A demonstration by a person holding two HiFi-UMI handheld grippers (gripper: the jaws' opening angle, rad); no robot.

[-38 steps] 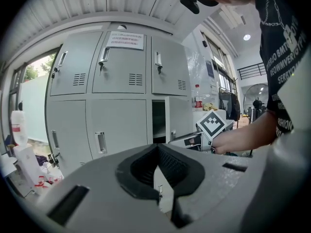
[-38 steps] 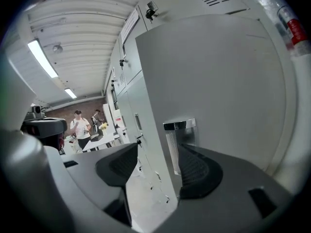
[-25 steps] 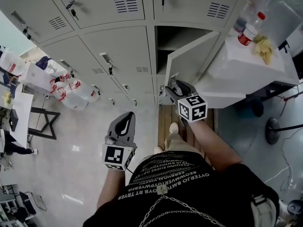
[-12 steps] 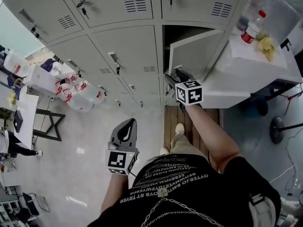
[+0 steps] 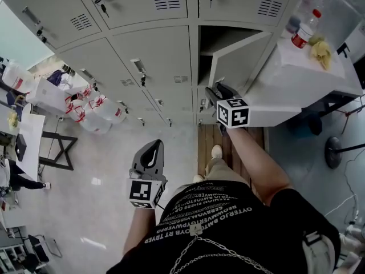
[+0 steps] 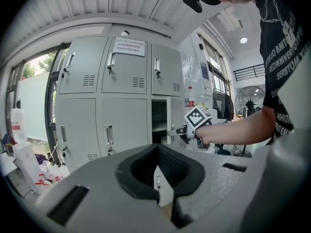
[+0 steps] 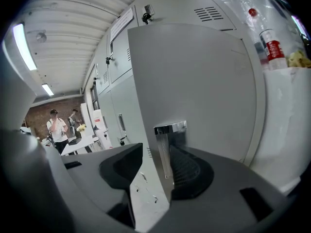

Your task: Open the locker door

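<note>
Upper right of frame: locker door (image 5: pixel 236 64) ajar, free edge at right tongs (image 5: pixel 212 90).
Upright handle (image 7: pixel 165 149) stands between its jaws, which have just been closing, one pad clear; left tongs (image 5: pixel 153 147) closed, empty, farther away.

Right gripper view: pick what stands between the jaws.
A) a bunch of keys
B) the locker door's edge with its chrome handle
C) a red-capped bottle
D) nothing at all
B: the right gripper, whose jaws have just been closing, straddles the free edge of the locker door. The chrome handle stands between its jaws, and a gap shows on one side.
</note>
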